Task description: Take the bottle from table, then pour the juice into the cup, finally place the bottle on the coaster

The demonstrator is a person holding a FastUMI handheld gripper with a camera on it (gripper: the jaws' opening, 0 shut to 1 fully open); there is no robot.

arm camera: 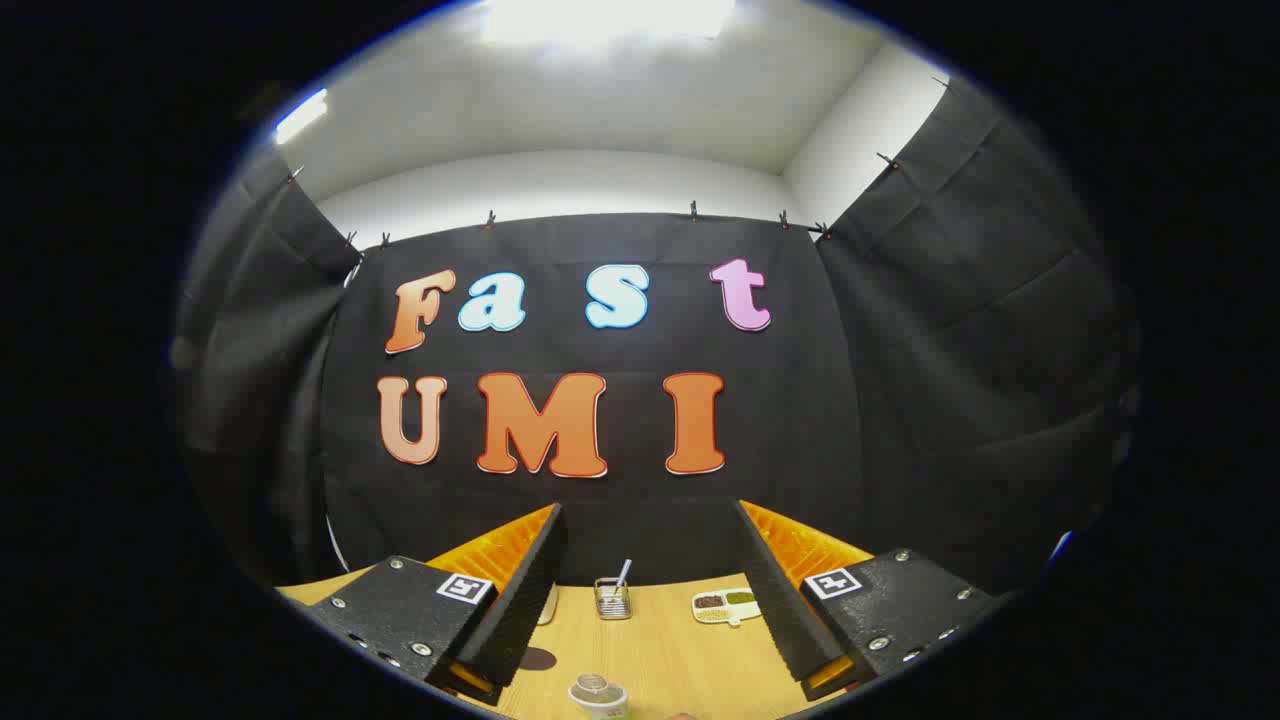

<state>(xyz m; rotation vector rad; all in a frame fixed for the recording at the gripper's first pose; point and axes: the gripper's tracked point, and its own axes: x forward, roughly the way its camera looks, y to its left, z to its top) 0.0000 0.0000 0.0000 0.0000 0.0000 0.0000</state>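
Gripper spread wide and holding nothing, and there's the bottle, upright on the table, low between the 2 fingers, so it's a drop down

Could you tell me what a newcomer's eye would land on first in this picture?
The open gripper catches the eye, its two fingers spread wide above a wooden table. Between the fingers and nearest the camera stands a bottle; beyond it, by the black cloth wall, sit a small holder with a utensil and a divided dish.
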